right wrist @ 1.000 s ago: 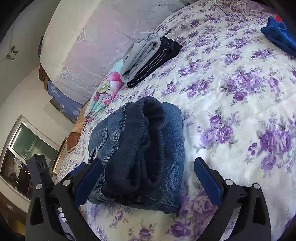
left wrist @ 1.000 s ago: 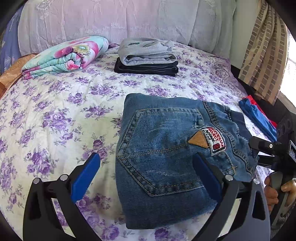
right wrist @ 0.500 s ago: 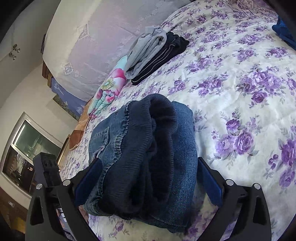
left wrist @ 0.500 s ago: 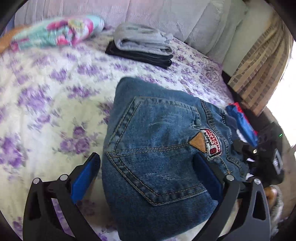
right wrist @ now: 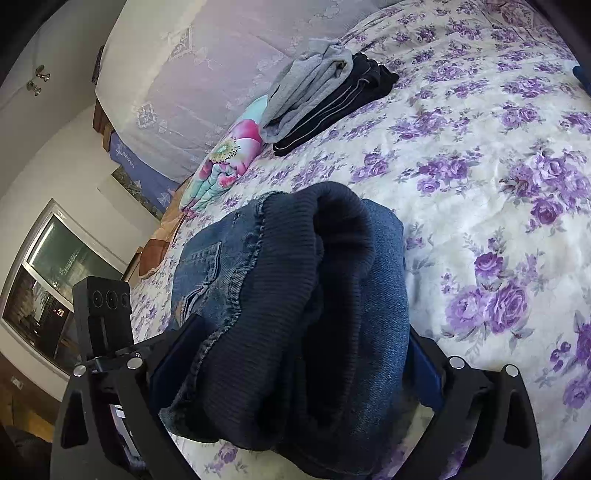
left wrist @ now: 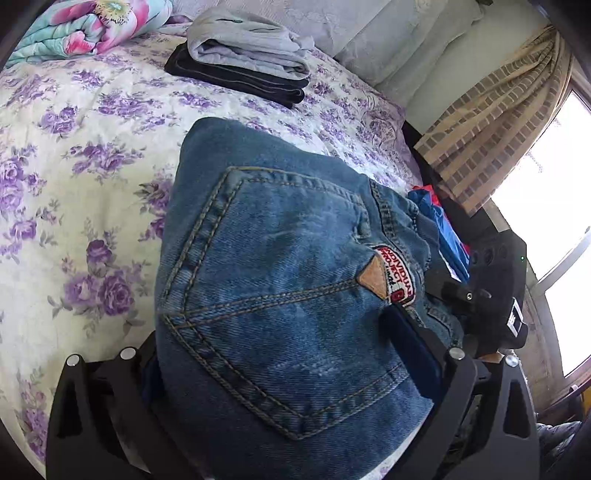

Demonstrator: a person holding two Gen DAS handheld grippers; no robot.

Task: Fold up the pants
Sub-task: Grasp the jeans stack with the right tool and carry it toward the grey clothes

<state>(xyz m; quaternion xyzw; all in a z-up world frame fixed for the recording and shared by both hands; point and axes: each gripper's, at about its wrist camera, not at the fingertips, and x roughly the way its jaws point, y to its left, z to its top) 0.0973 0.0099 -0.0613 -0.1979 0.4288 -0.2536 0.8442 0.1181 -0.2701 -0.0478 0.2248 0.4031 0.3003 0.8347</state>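
Jeans (left wrist: 280, 295): folded into a thick bundle on the bed (left wrist: 74, 192), sitting between my two grippers, back pocket and red patch facing up.
Left gripper (left wrist: 284, 354): my fingers straddle the bundle's near end, one on each side; whether they press the denim I cannot tell.
Right gripper (right wrist: 295, 362): my fingers flank the waistband end, dark ribbed band bulging between them; squeezing or only close, I cannot tell.
Stack (left wrist: 243, 62): grey garment on black one, far ahead of my left gripper, well apart from the jeans.
Blanket (left wrist: 85, 26): floral roll, ahead and to the left.
Blue cloth (left wrist: 443, 229): just beyond the jeans, right of my left gripper.
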